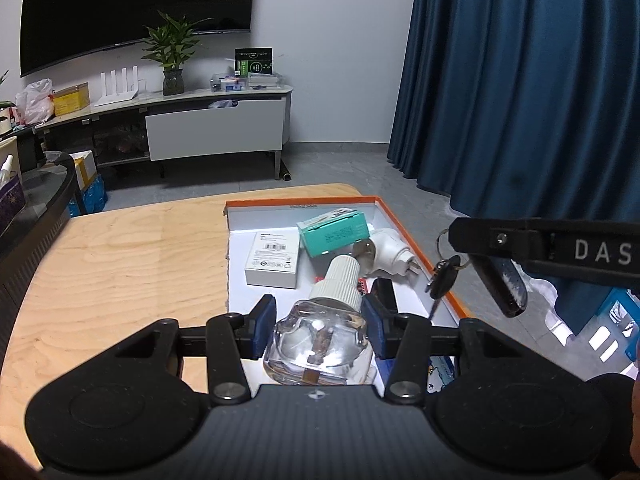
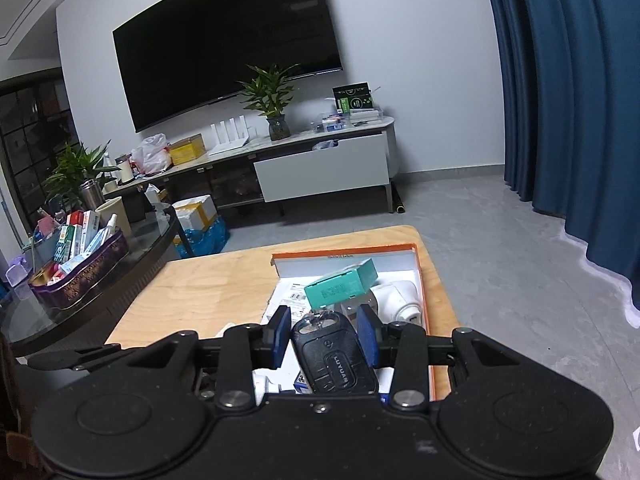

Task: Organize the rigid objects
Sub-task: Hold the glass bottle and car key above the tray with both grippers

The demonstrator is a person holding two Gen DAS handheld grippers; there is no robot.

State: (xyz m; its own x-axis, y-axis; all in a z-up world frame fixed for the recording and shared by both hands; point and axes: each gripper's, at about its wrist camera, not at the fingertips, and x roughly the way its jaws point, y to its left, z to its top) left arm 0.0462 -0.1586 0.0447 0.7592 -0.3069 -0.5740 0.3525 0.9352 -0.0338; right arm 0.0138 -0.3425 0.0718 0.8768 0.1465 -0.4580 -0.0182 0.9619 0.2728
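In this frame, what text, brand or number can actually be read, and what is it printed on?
"DAS": white letters on the right gripper body, cut off by the left wrist view's edge.
"LUYUAN", as best I can read it: raised on the black key fob.
Teal box: printed lines, too blurred to read.
White box: barcode and small print, too small.
Orange-rimmed tray: a strip of print on the far rim, illegible.

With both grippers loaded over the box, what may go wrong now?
The clear glass bottle with the white ribbed cap sits between the left gripper jaws on smooth glass; it may slip. The black car key fob in the right gripper hangs near the orange-rimmed box edge and may fall outside.
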